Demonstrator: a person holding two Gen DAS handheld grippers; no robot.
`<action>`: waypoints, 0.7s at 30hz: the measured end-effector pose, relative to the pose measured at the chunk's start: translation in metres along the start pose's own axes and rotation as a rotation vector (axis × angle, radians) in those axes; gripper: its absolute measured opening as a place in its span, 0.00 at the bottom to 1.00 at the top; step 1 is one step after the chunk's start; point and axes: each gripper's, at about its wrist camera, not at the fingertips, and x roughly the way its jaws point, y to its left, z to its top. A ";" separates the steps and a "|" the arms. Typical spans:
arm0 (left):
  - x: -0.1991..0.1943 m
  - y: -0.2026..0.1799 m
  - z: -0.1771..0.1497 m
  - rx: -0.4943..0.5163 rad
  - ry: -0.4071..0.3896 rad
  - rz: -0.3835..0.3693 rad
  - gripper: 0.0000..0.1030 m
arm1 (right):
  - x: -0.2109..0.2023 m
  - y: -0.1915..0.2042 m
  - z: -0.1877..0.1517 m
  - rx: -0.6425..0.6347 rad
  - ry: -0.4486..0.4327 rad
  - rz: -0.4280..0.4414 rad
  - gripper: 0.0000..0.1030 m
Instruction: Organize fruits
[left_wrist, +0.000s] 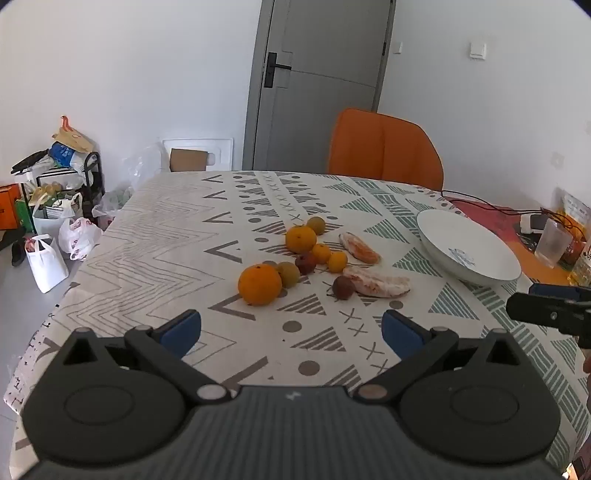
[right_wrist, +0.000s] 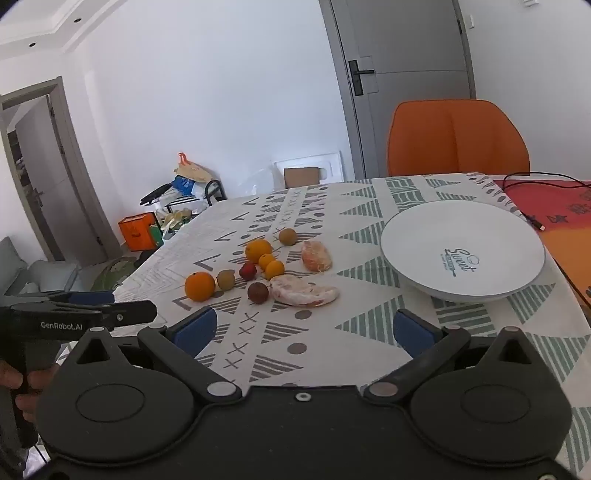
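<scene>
Several fruits lie loose on the patterned tablecloth: a big orange (left_wrist: 259, 283) (right_wrist: 200, 286), a second orange (left_wrist: 300, 239) (right_wrist: 258, 250), small yellow, green and dark red fruits around them, and two peeled citrus pieces (left_wrist: 376, 283) (right_wrist: 303, 291). A white plate (left_wrist: 468, 251) (right_wrist: 461, 251) stands empty to their right. My left gripper (left_wrist: 291, 334) hovers open in front of the fruit, nothing between its blue pads. My right gripper (right_wrist: 304, 332) is open too, short of the peeled piece and the plate. Each gripper shows at the edge of the other's view.
An orange chair (left_wrist: 384, 149) stands at the table's far side before a grey door (left_wrist: 317, 81). Jars, a cup and a black cable (left_wrist: 554, 236) crowd the right end. Bags and a rack (left_wrist: 55, 206) sit on the floor beyond the left edge.
</scene>
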 end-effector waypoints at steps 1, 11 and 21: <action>0.000 0.000 0.000 0.002 0.001 0.001 1.00 | 0.000 0.000 0.000 -0.003 0.000 -0.003 1.00; -0.004 0.004 0.001 -0.013 -0.002 0.001 1.00 | -0.003 0.006 0.003 -0.011 -0.002 0.020 1.00; -0.002 0.005 0.001 -0.007 0.001 0.004 1.00 | -0.006 0.005 0.004 -0.011 -0.007 0.024 1.00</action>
